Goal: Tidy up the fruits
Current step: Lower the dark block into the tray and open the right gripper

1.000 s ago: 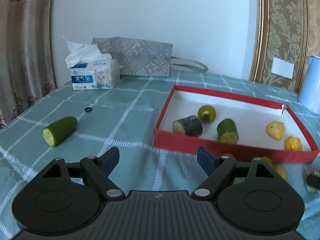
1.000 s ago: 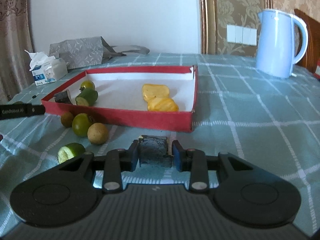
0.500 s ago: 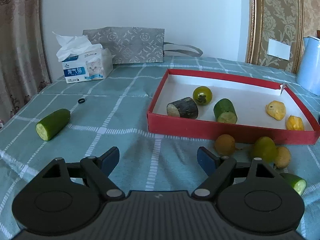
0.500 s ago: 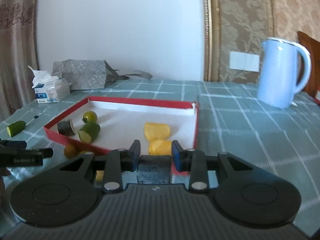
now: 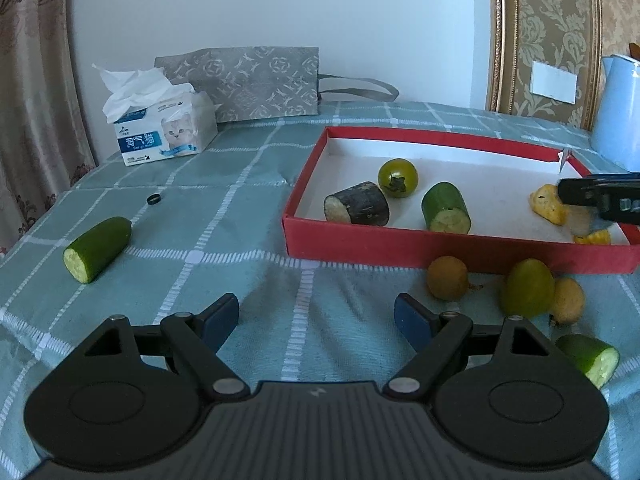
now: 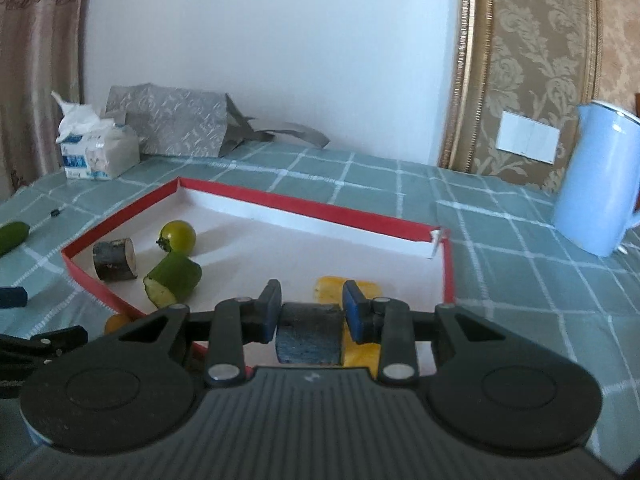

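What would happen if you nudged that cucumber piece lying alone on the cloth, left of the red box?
The cucumber piece lies on its rounded side, so a sideways push would probably roll it. One end tapers, so it may curve as it rolls. Its skin looks smooth and shiny, likely a bit slippery to grip, though the piece seems firm rather than floppy.

Tablecloth [image 5: 224,216]: teal, white grid lines. Tray [image 5: 400,240]: red walls, white inside. Kettle [image 6: 596,184]: pale blue. Bag [image 5: 256,80]: grey, pale motifs. Tomato [image 5: 398,178]: green. Cucumber piece [image 5: 98,249]: green skin, pale cut.
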